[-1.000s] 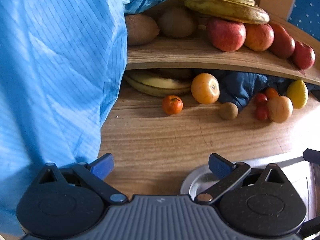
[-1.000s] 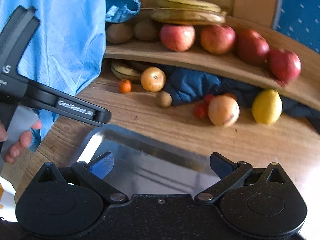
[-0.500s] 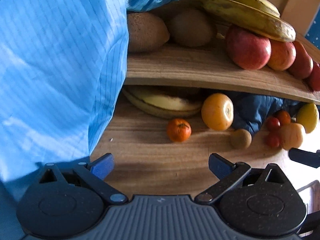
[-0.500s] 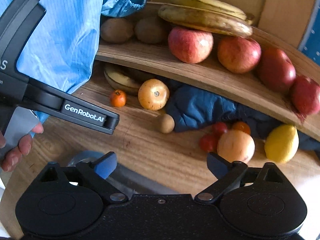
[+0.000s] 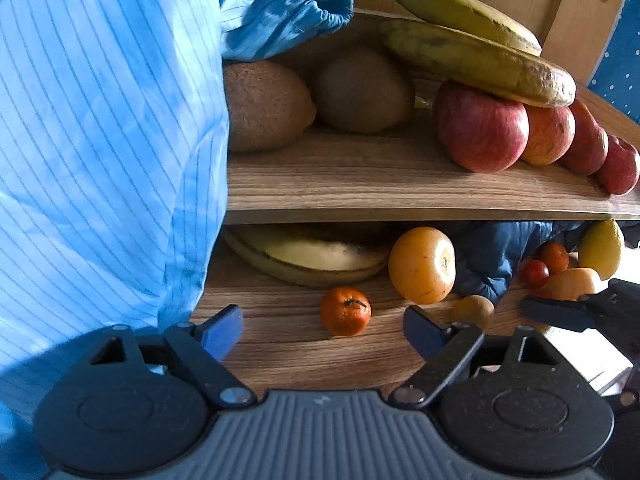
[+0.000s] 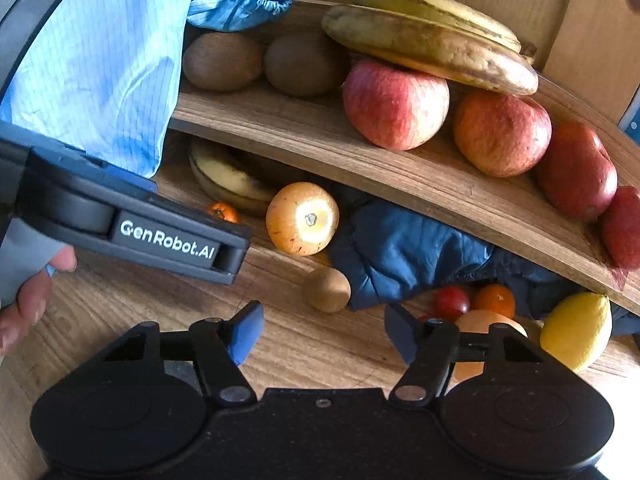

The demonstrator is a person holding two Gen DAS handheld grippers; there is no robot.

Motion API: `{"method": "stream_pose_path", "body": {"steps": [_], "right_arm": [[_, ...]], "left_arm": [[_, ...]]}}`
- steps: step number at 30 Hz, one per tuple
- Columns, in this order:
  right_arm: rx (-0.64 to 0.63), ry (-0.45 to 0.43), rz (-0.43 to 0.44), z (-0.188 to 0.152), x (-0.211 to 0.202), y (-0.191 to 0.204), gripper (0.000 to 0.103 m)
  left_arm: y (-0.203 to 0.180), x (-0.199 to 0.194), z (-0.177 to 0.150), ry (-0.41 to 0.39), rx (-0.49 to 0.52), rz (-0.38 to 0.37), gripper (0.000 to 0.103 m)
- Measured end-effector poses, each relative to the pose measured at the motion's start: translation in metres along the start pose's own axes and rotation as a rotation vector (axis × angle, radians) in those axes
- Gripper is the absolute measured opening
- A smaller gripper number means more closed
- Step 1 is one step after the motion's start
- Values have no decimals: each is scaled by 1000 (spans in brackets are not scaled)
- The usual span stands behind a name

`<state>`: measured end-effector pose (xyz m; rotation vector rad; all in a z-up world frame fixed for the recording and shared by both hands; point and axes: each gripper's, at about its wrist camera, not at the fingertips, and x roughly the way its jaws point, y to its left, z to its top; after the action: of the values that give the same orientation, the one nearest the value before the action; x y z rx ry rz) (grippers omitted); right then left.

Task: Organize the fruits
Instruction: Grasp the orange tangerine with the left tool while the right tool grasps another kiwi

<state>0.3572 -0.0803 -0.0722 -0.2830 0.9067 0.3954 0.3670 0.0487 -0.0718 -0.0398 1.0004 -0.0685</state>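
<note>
The wooden shelf (image 6: 400, 168) already carries sorted fruit: two kiwis (image 6: 224, 62) at its left end, a row of apples (image 6: 394, 104) running to the right, and bananas (image 6: 428, 46) lying across the tops of the apples. Much is left, as I judge it, because loose fruit sits on the table (image 6: 132, 320) below the shelf: a banana (image 5: 312, 256) tucked under the shelf's left part, a small tangerine (image 5: 345, 311) just in front of that banana, a big orange (image 6: 303, 219) under the shelf's middle, a small brown fruit (image 6: 328, 289) in front of the orange beside a dark blue cloth (image 6: 400, 252), and, under the shelf's right end, small red tomatoes (image 6: 452, 302), a peach-coloured fruit partly hidden by the tool, and a lemon (image 6: 576, 330). The left gripper (image 5: 322, 330) is spread wide and holds nothing, with the tangerine lying just ahead, between its fingers' line. The right gripper (image 6: 322, 334) is likewise spread and empty, pointed at the small brown fruit and touching none. A light blue sleeve (image 5: 108, 140) hangs to the shelf's left.
</note>
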Motion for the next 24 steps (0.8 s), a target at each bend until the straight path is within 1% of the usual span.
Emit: {"method": "stream_pose_path", "body": {"steps": [2,3,5,6,8,13,15,18,21,23,24], "right_arm": [[2,-6,-9,2,2,0,60],[1,-10,-9,4,4,0,59],[1,-13,-5,5,5,0,52],[2,-12,-5,5,7,1,51],[3,-8,-8,5,9,2,46],[5,4,-16,2,15,4,41],[2,8,-15,2,18,5,40],[-14,8,-16,4,21,8,37],[-15,5,-15,4,20,7,35],[-18,1,-13,4,19,8,32],[-19,-1,-13,3,18,8,31]], "left_arm": [[2,0,0,1,-2,-12,82],[2,1,0,5,-5,-21,80],[5,2,-2,11,-13,-39,74],[7,2,-2,12,-16,-44,72],[7,3,-2,15,-17,-54,66],[11,9,-4,20,-28,-81,62],[8,4,-5,15,-32,-86,60],[8,13,-8,8,-36,-89,56],[9,17,-6,5,-40,-96,49],[10,18,-5,7,-38,-98,42],[10,17,-5,8,-40,-99,41]]}}
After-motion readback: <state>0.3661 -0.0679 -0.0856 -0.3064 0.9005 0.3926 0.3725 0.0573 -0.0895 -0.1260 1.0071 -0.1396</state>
